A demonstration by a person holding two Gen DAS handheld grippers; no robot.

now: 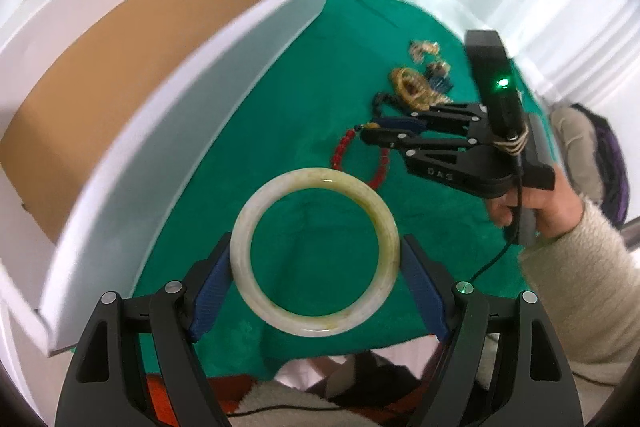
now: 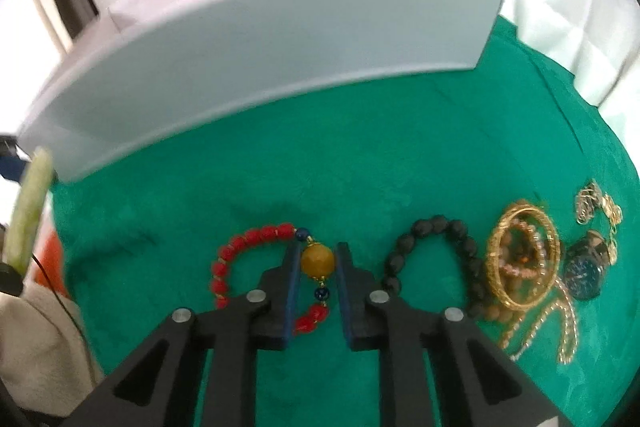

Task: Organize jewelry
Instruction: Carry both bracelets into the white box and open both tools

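Presently held: one pale, cream-green stone bangle, a plain closed ring, clamped across its width between the blue-padded fingers of the left gripper and lifted above the green velvet cloth. It hangs just beside the near wall of the white cardboard box, whose floor is brown. In the right wrist view the bangle shows edge-on at the far left.

On the cloth: one red beaded bracelet with a large amber bead flanked by small dark blue beads. The right gripper stands at this bracelet, its jaws set either side of the amber bead; whether the pads press the bead or merely bracket it cannot be told.

To the right of that, in a row: one black beaded bracelet; one gold mesh bangle lying over pinkish beads and a gold chain; one dark blue-faced watch; one small cluster of gold pieces furthest out.
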